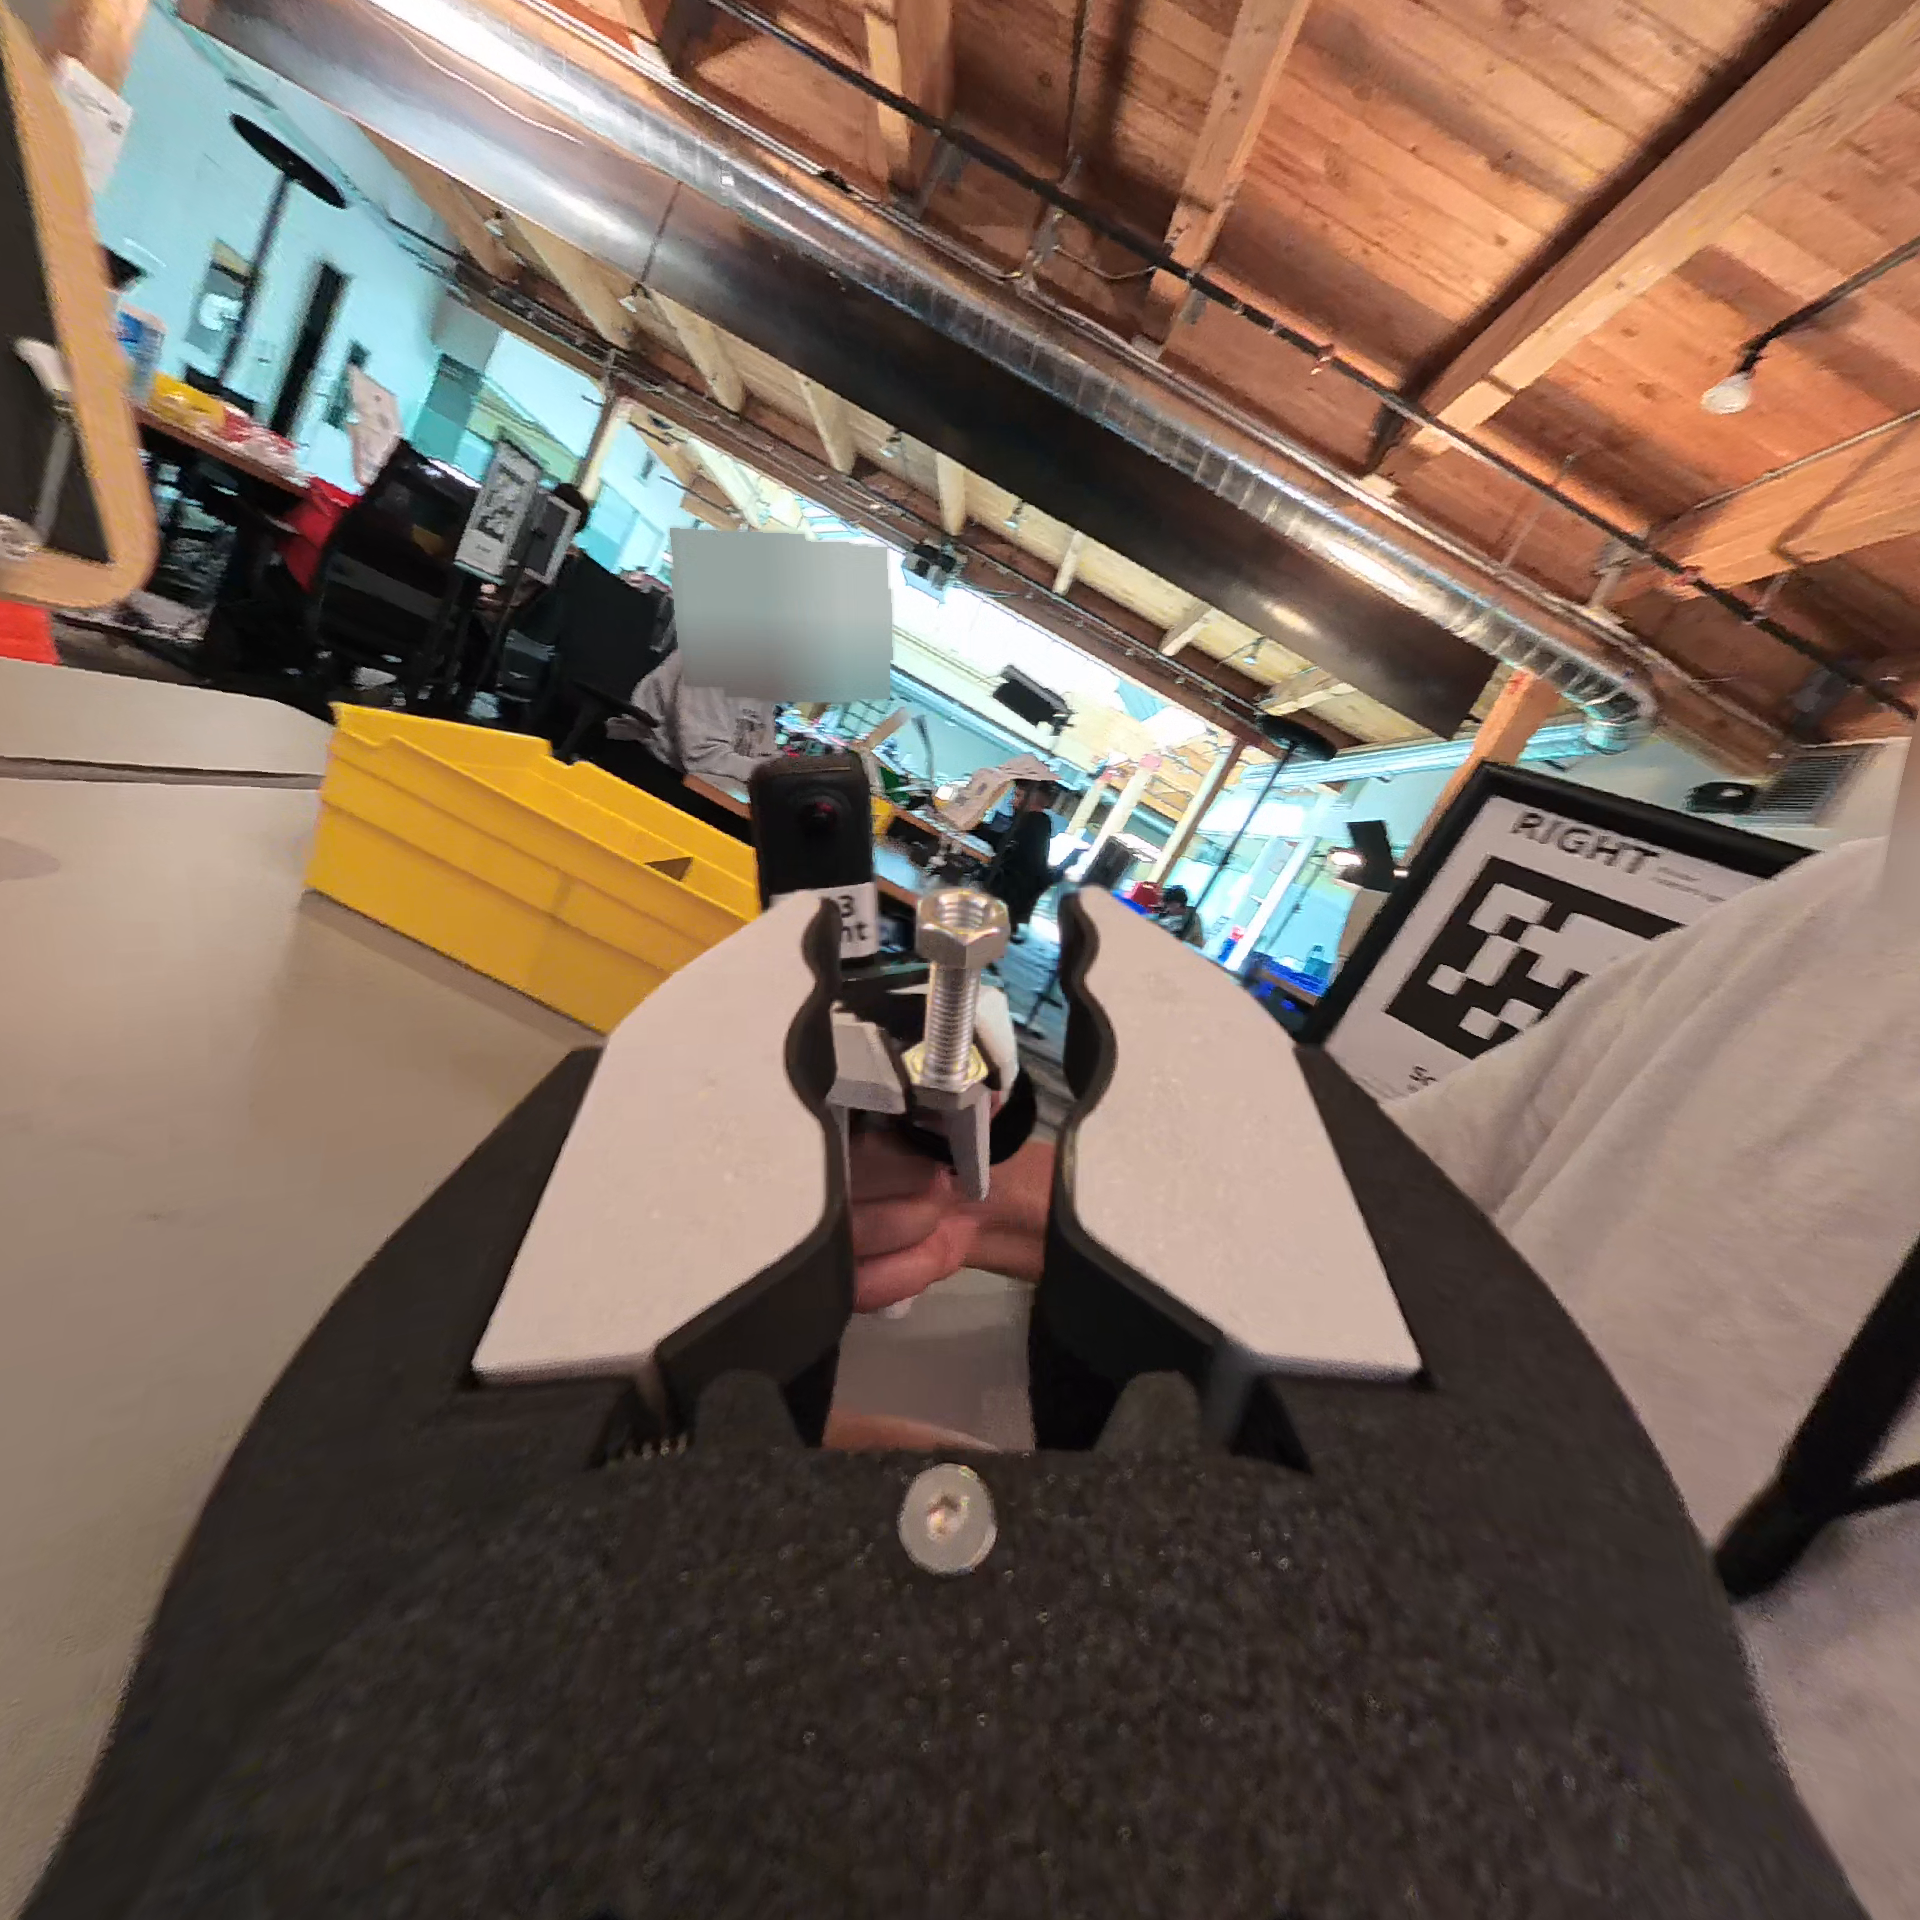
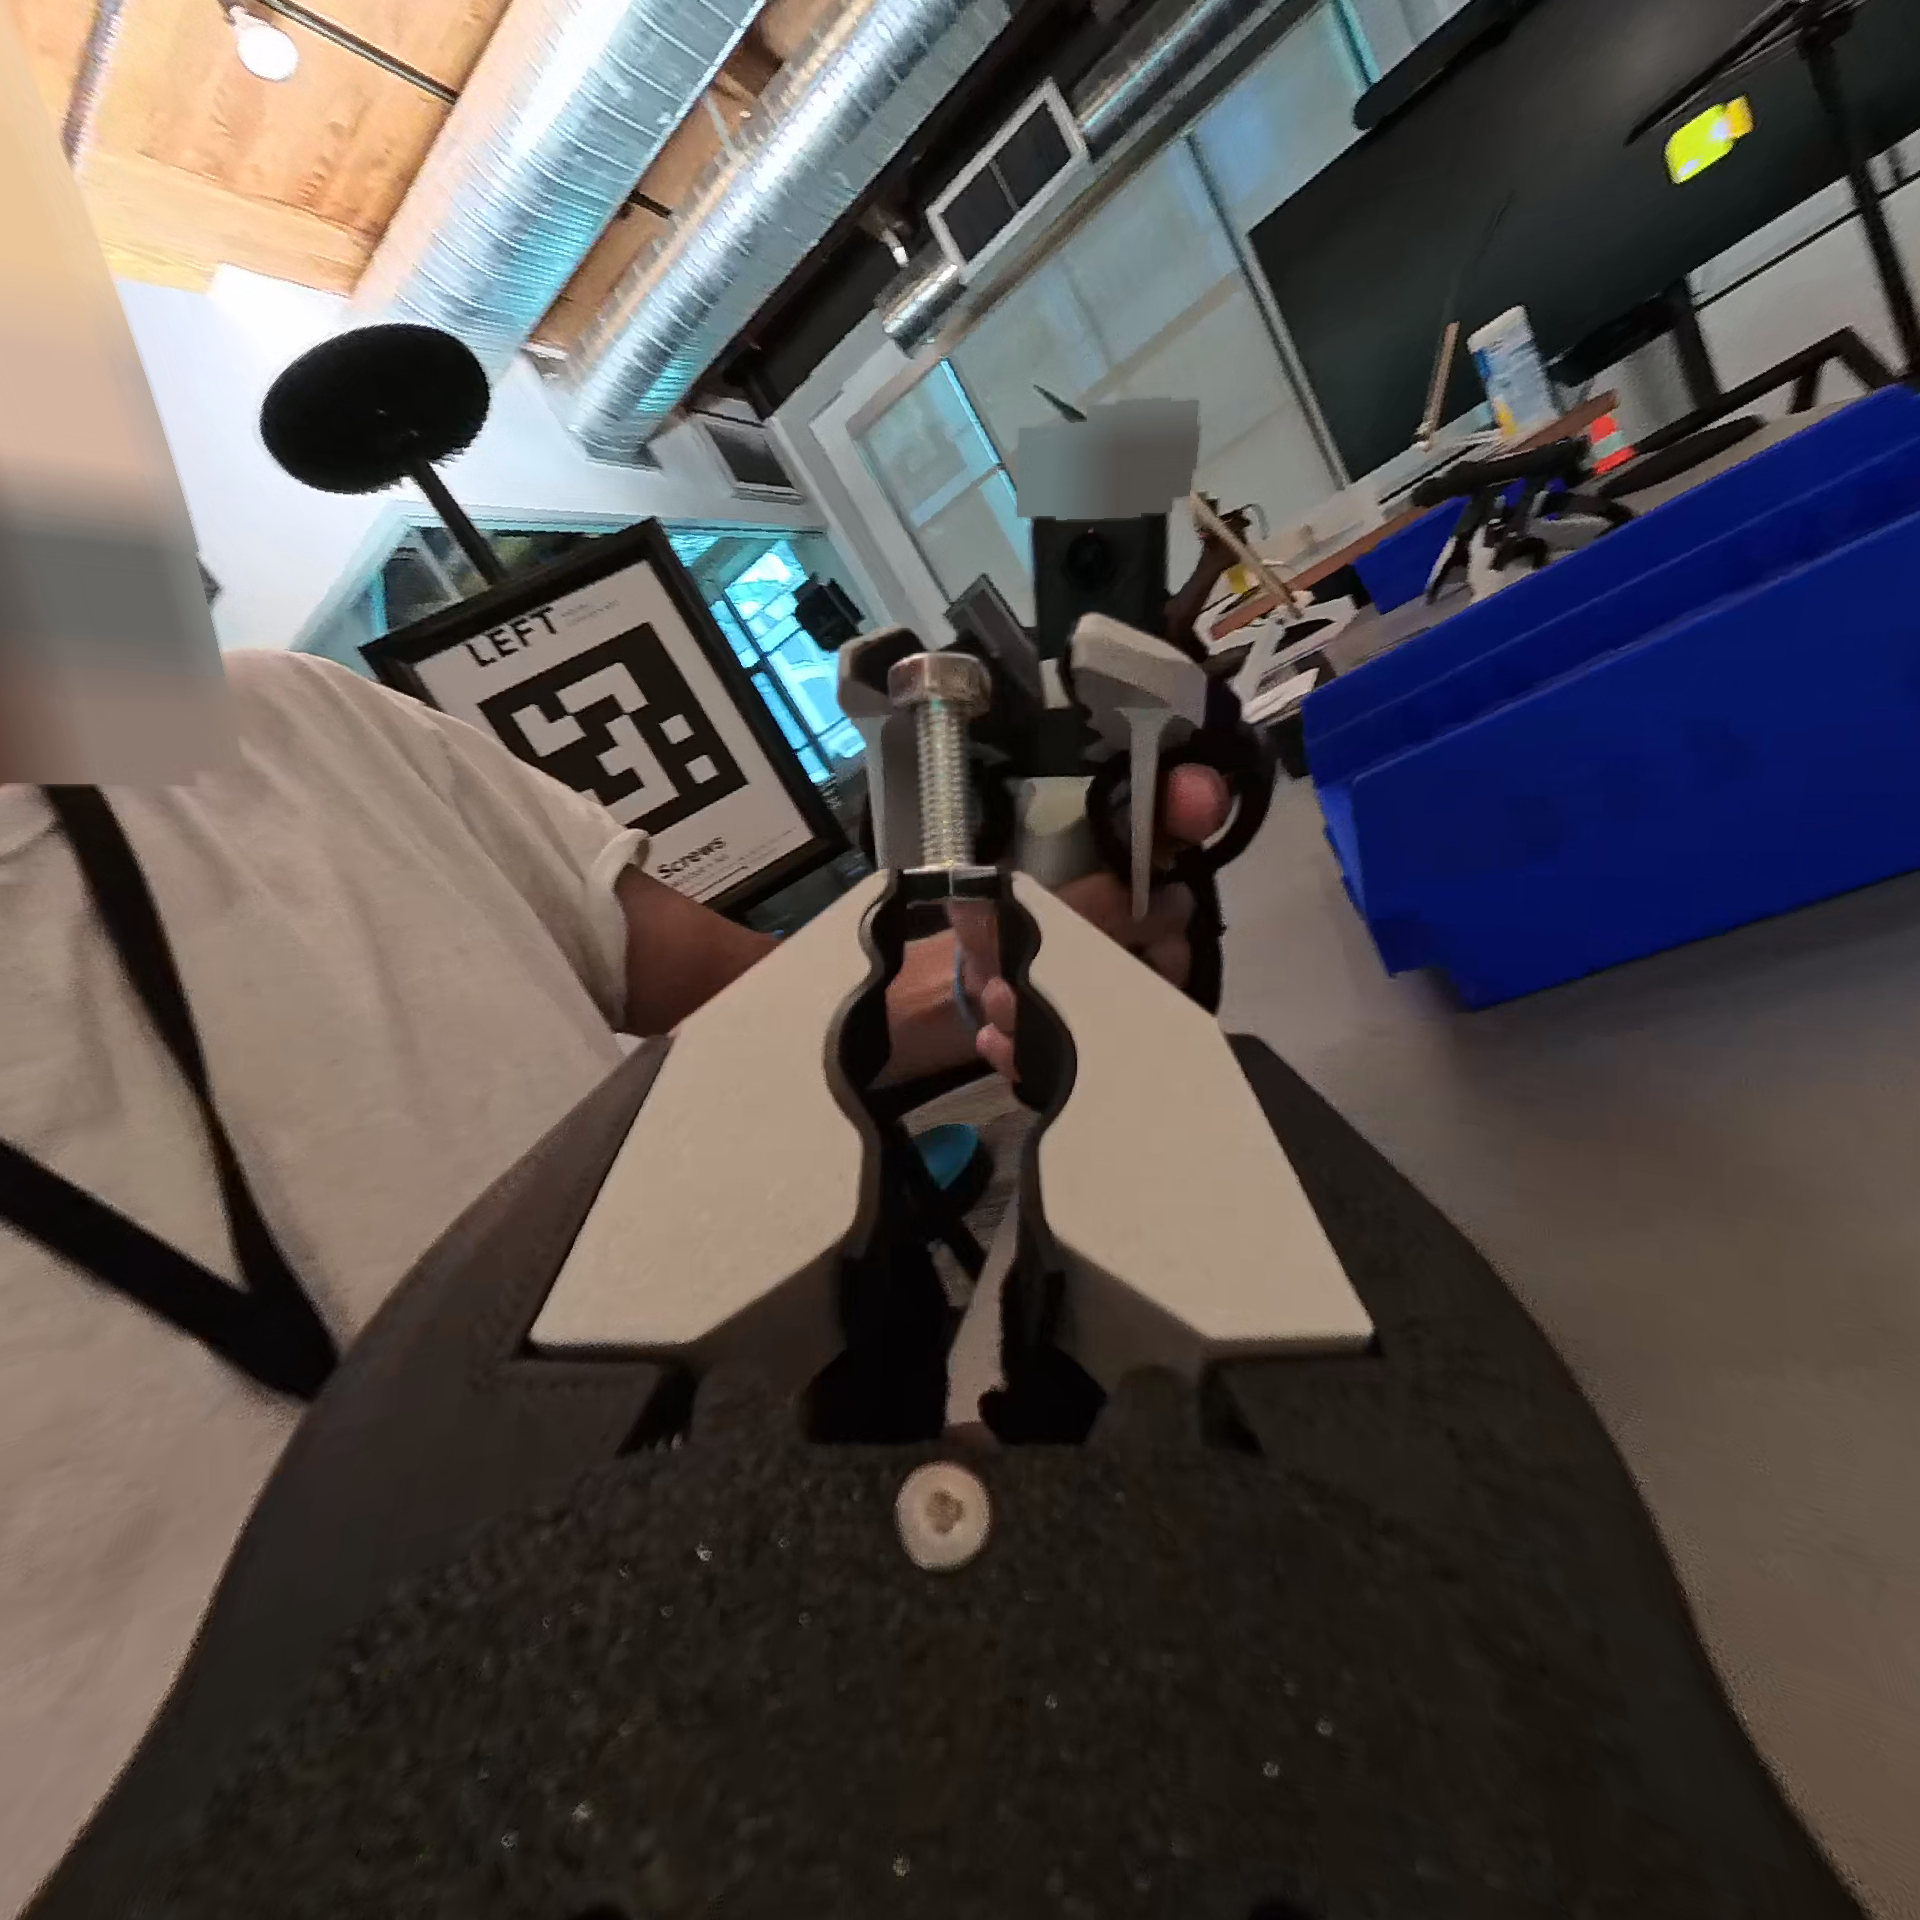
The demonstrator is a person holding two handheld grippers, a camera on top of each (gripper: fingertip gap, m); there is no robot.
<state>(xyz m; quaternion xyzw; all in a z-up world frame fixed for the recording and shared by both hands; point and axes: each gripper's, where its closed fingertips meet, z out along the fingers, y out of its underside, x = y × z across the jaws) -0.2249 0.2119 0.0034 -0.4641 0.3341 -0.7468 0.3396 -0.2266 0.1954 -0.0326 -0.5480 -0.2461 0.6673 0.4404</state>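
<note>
Through the left wrist view, I am seeing the left gripper (image 1: 940, 935) standing wide: its two grey fingers are flanking the top hex end of a steel bolt (image 1: 951, 997) with a gap on each side, touching nothing. The bolt is standing upright in the air above the pale table (image 1: 156, 1039), its lower hex end pinched in the tips of the right gripper (image 1: 914, 1112) farther off. Stacked yellow bins (image 1: 499, 831) are sitting behind on the left.

Through the right wrist view, I am watching the right gripper (image 2: 951, 888) closed narrow on the bolt's (image 2: 940, 779) lower hex end, the threaded shank rising from its tips. The left gripper (image 2: 1003, 675) is spread around the top. Blue bins (image 2: 1610, 727) are lying to the right.

I am judging the bolt rigid, small, fairly dense and slick on its threads; the hex flats are offering the surest hold, as the round shank would likely roll or slip.
</note>
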